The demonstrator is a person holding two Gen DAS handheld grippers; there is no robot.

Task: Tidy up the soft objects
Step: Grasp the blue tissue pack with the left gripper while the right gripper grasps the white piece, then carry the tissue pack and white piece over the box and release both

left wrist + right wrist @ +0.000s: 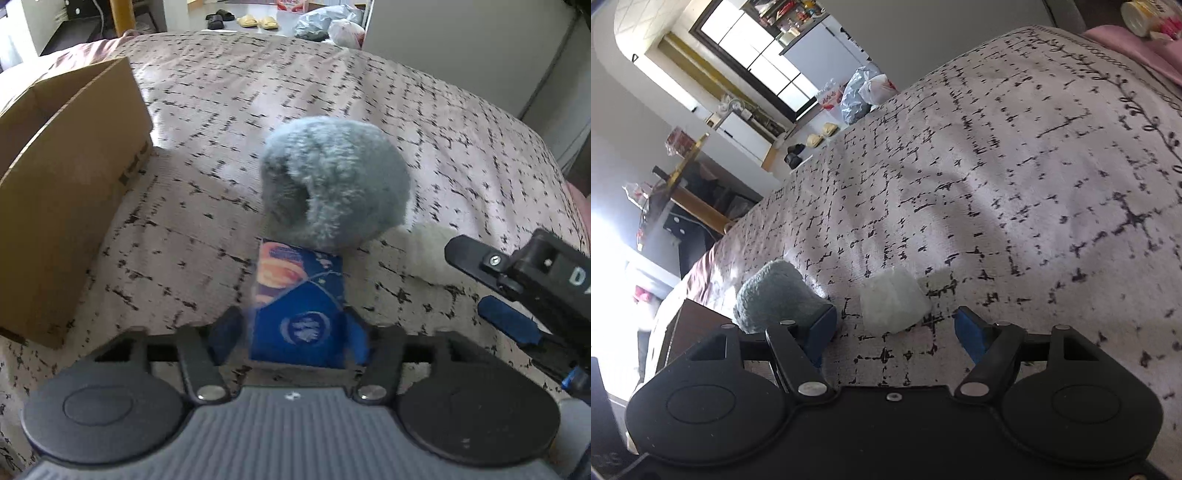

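Apparently the left gripper (pixel 295 328) is pinching a blue packet (pixel 299 295) low over the bedspread (pixel 406 110), probably bound for the cardboard box (pixel 70 206) at its left. Just past the packet rests a fuzzy grey-blue plush (pixel 332 184), rounded and fluffy. Meanwhile the right gripper (pixel 894 332) hangs spread wide around a small white soft block (pixel 892 301), seemingly ready to close

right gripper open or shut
Open: in the right wrist view the right gripper has its blue-padded fingers spread wide, with the small white fluffy block lying between and ahead, ungripped.
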